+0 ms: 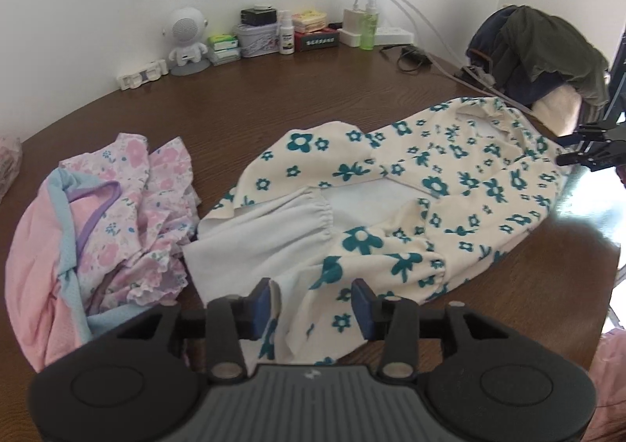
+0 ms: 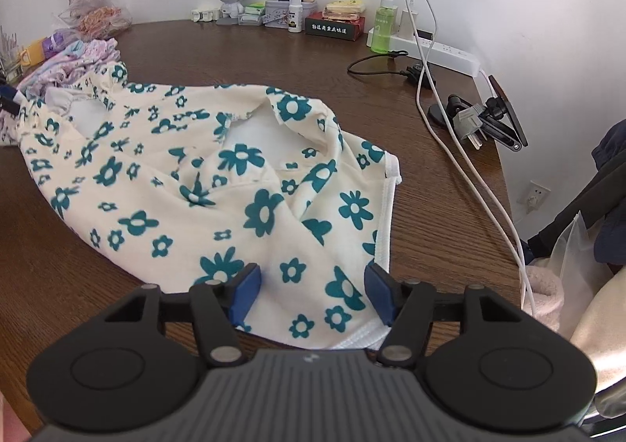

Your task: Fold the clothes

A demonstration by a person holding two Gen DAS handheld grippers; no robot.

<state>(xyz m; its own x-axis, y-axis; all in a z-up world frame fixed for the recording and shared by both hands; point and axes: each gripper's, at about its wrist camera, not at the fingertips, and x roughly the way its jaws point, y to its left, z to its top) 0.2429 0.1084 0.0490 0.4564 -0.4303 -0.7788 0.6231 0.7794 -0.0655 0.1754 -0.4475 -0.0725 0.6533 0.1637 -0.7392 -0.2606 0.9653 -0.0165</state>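
A cream garment with teal flowers point(image 1: 461, 184) point(image 2: 164, 184) lies spread and rumpled on the brown wooden table point(image 1: 234, 105) point(image 2: 250, 51), its white lining showing in places. My left gripper point(image 1: 313, 305) hovers open over the garment's near end, with cloth lying between its blue pads point(image 1: 263, 303). My right gripper point(image 2: 312, 295) is open above the white-hemmed edge of the same garment, and nothing is pinched between its pads point(image 2: 245, 291). In the left wrist view, the right gripper point(image 1: 587, 152) shows at the far right edge.
A heap of pink floral clothes point(image 1: 98, 230) point(image 2: 78, 54) lies left of the garment. Along the wall stand a white robot figure point(image 1: 186, 39), a tin, bottles, boxes and a power strip point(image 2: 442, 49) with trailing cables. Dark clothes point(image 1: 536, 51) hang over a chair at right.
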